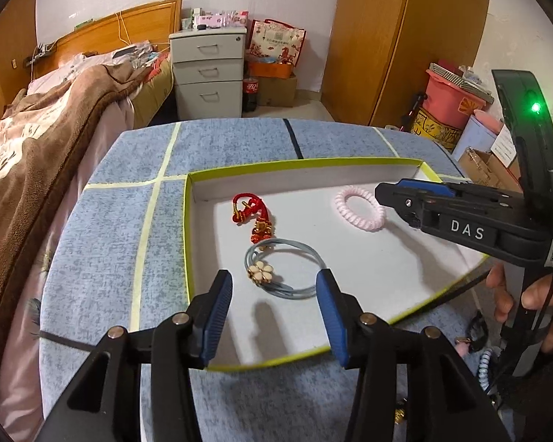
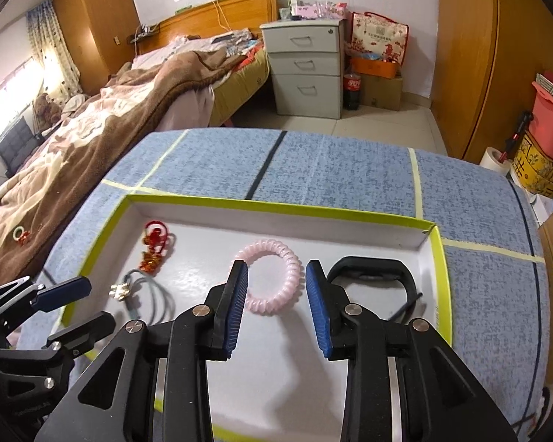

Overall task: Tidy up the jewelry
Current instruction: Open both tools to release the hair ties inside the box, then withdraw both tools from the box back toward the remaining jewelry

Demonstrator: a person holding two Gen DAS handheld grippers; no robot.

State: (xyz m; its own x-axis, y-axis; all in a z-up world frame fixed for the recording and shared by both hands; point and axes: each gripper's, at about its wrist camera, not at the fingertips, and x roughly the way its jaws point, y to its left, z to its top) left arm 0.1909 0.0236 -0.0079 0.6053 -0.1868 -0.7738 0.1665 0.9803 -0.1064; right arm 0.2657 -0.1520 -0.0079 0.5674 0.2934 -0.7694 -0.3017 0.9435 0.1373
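Observation:
A white tray with a lime-green rim [image 1: 302,162] [image 2: 276,204] lies on the blue cloth. In it lie a red knotted charm [image 1: 252,213] [image 2: 155,245], a grey-blue hair tie with a cream flower [image 1: 260,272] [image 2: 147,291], a pink spiral hair tie [image 1: 357,210] [image 2: 272,280] and a black band [image 2: 372,272]. My left gripper [image 1: 274,280] [image 2: 92,302] stands open over the flower tie, pads not pressing it. My right gripper [image 2: 276,269] [image 1: 398,193] is open just above the pink spiral tie, which rests on the tray floor.
A hand [image 1: 527,294] holds the right gripper's handle. Off the tray at the near right lie a pale blue spiral tie [image 1: 484,368] and a dark item [image 1: 475,331]. A bed [image 2: 103,129], grey drawers [image 2: 306,66] and a wooden wardrobe [image 2: 472,55] stand beyond the table.

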